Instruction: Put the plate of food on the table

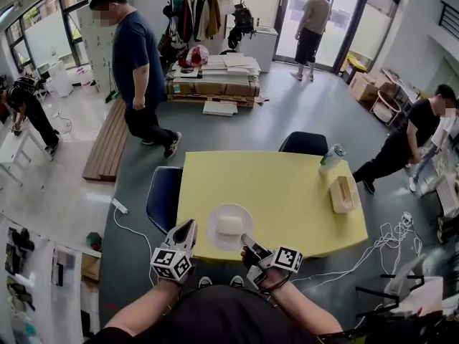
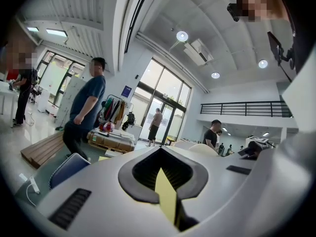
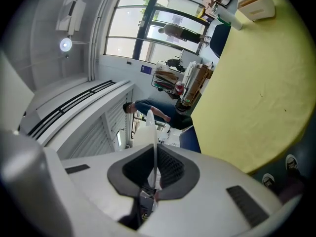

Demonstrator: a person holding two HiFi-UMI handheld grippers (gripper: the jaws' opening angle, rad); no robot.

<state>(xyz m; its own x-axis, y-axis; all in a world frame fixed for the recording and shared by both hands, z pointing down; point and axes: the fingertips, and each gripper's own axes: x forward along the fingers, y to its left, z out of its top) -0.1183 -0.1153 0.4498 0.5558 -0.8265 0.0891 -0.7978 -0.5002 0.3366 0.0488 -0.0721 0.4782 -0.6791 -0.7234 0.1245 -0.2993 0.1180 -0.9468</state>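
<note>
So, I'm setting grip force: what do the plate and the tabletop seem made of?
Plate: thin, plain white, low sheen; its rim sits as a slim sliver in the right tool; probably plastic or melamine, ceramic not excluded. Tabletop: flat, even yellow, no grain; likely laminate or painted board.

Pale food (image 1: 229, 225) on the plate (image 1: 214, 225) — too small to identify.

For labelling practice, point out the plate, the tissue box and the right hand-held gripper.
plate (image 1: 214, 228), head view, bare left rim
tissue box (image 1: 344, 194), head view, its top
right hand-held gripper (image 1: 247, 240), head view, between its fingertips
</note>
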